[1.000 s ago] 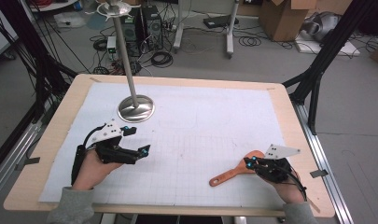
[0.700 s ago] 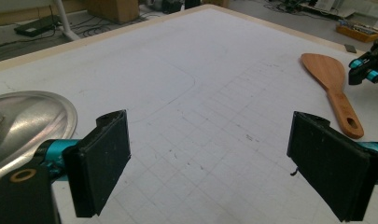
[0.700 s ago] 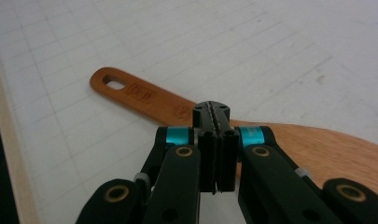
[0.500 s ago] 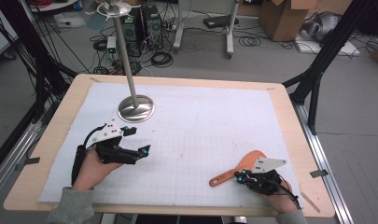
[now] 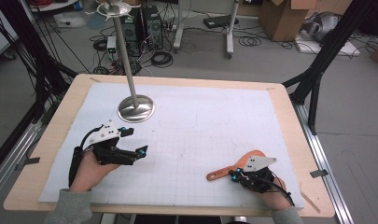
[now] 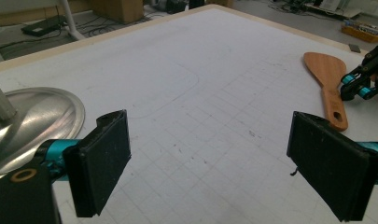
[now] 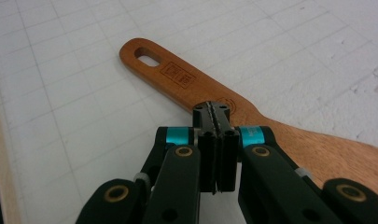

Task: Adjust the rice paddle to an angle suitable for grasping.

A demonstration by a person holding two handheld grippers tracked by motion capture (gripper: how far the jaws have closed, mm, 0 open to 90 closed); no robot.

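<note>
Resting over the wooden spatula (image 7: 200, 88), the right gripper (image 7: 217, 108) is closed empty; the left gripper (image 6: 210, 158) gapes wide.

A pale wooden surface (image 5: 51, 154) is carrying a white gridded sheet (image 5: 200, 121) that is covering nearly all of its top. A metal stand is sitting on the sheet's far left part, its round shiny base (image 5: 136, 108) lying flat and its thin pole (image 5: 125, 51) rising upright. On the grey floor beyond, a dark computer tower (image 5: 149, 21) is standing among loose cables (image 5: 161, 58), and a cardboard box (image 5: 282, 14) is resting farther right. A black frame strut (image 5: 326, 51) is slanting down beside the surface's far right corner.
</note>
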